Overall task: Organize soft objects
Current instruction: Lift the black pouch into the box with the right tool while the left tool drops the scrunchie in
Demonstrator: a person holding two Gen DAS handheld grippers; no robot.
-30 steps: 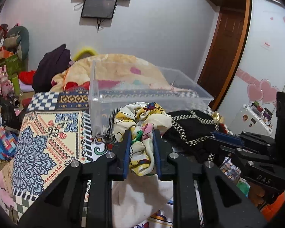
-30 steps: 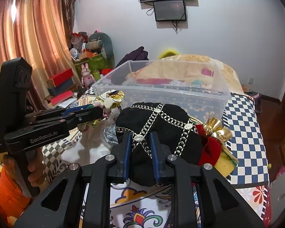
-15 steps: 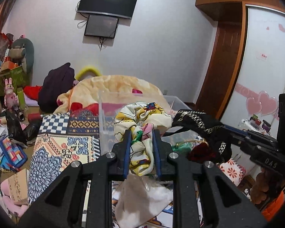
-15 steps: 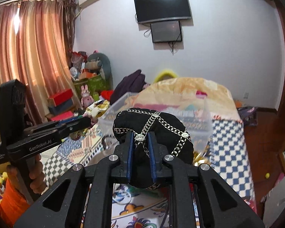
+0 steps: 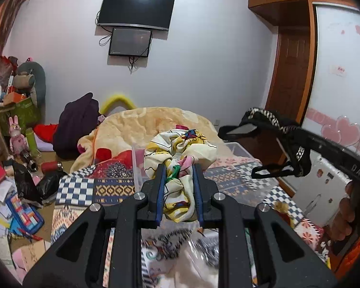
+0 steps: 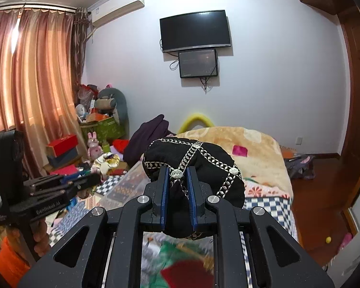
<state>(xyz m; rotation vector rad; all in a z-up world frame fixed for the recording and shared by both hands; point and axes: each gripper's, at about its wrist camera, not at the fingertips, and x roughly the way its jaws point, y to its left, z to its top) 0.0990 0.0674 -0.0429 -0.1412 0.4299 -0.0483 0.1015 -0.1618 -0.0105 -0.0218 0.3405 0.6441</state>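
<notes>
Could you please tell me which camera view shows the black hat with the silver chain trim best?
The right wrist view: the black hat fills the centre, its chain crosses and studs clear, pinched by the right gripper. The left wrist view shows it only side-on at the right edge, hanging from that gripper.

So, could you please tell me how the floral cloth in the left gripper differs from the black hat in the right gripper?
The floral cloth is pale yellow and white with a colourful print; the black hat is dark, crossed by silver chain trim with studs. The floral cloth is a crumpled, shapeless bunch, while the black hat keeps a rounded dome. Both are soft, lifted off the bed and pinched between blue pads: the cloth by the left gripper, the hat by the right gripper.
</notes>
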